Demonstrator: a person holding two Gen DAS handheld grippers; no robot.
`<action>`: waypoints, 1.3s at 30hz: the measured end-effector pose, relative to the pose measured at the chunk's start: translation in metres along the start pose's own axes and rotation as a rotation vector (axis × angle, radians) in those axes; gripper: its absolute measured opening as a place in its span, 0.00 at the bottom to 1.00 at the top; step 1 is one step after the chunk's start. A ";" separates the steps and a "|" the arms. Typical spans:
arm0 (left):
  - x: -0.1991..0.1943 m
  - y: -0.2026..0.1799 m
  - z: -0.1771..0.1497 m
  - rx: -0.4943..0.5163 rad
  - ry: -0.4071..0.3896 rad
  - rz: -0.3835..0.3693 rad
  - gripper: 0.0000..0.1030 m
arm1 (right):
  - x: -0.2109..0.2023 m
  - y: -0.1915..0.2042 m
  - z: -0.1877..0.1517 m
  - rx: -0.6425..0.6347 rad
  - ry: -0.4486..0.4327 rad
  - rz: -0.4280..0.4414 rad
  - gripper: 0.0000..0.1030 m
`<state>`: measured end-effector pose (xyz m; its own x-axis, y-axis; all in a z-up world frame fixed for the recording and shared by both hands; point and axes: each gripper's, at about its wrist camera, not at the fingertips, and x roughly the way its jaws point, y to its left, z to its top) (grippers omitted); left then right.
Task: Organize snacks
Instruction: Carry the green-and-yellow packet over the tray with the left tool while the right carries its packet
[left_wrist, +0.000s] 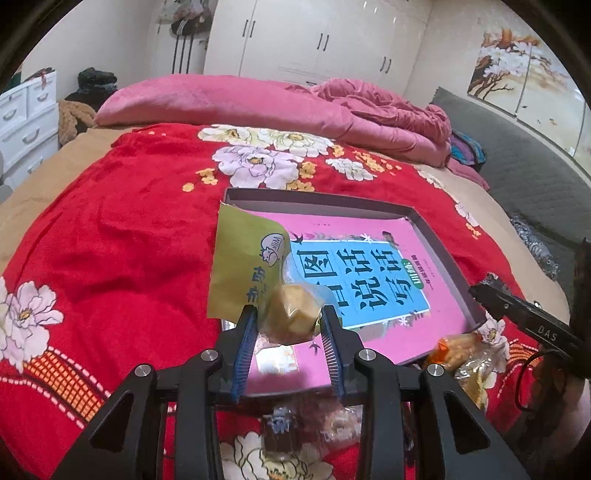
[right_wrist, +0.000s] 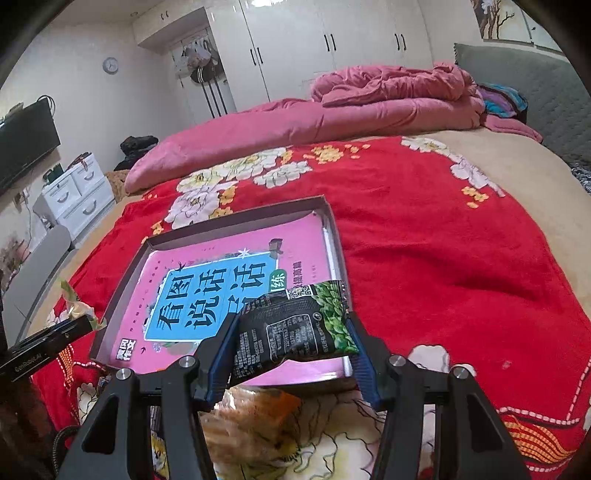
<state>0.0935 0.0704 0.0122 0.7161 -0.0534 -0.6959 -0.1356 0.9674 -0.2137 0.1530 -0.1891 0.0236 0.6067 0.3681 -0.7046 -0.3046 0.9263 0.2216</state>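
A shallow dark box (left_wrist: 436, 240) (right_wrist: 122, 280) lies on the red floral blanket, with a pink and blue book (left_wrist: 354, 280) (right_wrist: 207, 295) inside it. My left gripper (left_wrist: 290, 314) is shut on a green-yellow snack packet (left_wrist: 247, 266) with a pale yellow piece in its clear part, held over the box's near left corner. My right gripper (right_wrist: 291, 325) is shut on a black and green snack packet (right_wrist: 295, 325), held over the box's near right part. The left gripper also shows at the left edge of the right wrist view (right_wrist: 55, 332). The right gripper also shows in the left wrist view (left_wrist: 517, 314).
More snack packets lie on the blanket in front of the box: an orange one (left_wrist: 461, 350) (right_wrist: 258, 410) and a dark one (left_wrist: 280, 432). A pink duvet (left_wrist: 295, 107) is heaped at the far side of the bed. A grey headboard (left_wrist: 517, 155) stands to the right.
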 end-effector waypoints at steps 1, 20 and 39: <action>0.002 0.000 0.001 0.005 0.005 0.000 0.35 | 0.004 0.001 0.000 0.007 0.007 0.005 0.55; 0.035 -0.014 0.004 0.087 0.062 -0.014 0.35 | 0.045 0.003 -0.004 0.019 0.112 -0.013 0.55; 0.054 -0.017 -0.001 0.116 0.133 -0.018 0.40 | 0.047 0.005 -0.002 0.030 0.136 -0.020 0.57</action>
<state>0.1339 0.0509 -0.0220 0.6195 -0.0959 -0.7791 -0.0377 0.9877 -0.1516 0.1786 -0.1672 -0.0100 0.5065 0.3375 -0.7934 -0.2705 0.9359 0.2255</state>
